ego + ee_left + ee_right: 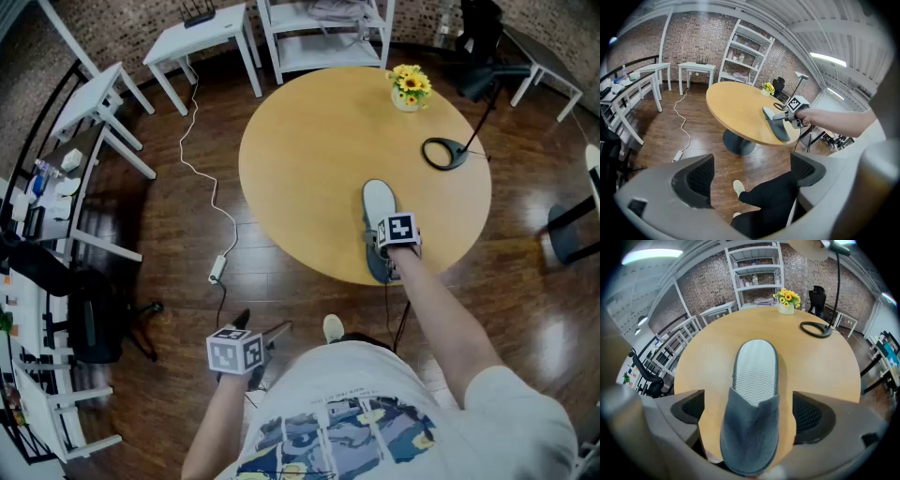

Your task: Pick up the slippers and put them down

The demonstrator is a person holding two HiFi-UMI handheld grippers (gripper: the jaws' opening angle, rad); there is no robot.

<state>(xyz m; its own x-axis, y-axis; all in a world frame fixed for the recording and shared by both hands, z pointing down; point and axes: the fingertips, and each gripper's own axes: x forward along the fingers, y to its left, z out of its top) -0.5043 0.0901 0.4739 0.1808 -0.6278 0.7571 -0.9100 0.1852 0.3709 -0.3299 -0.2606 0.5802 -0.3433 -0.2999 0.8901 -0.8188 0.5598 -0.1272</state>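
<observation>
One grey slipper [378,202] with a white zigzag insole lies on the round wooden table [309,159], its toe at the near edge. My right gripper [386,246] points steeply down over the toe end. In the right gripper view the slipper [752,404] sits between the wide-open jaws of the right gripper [750,411], with bare table showing on both sides of it, so the pads do not touch it. My left gripper [234,352] hangs low beside the person, off the table. It [750,173] is open and holds nothing. From there the slipper [776,124] shows far off.
A pot of yellow flowers [410,89] and a black lamp base [441,152] stand on the table's far right. A white cable [202,178] runs across the wood floor. White shelving [323,37] and small white tables [202,42] line the back. The person's shoe [333,328] is below.
</observation>
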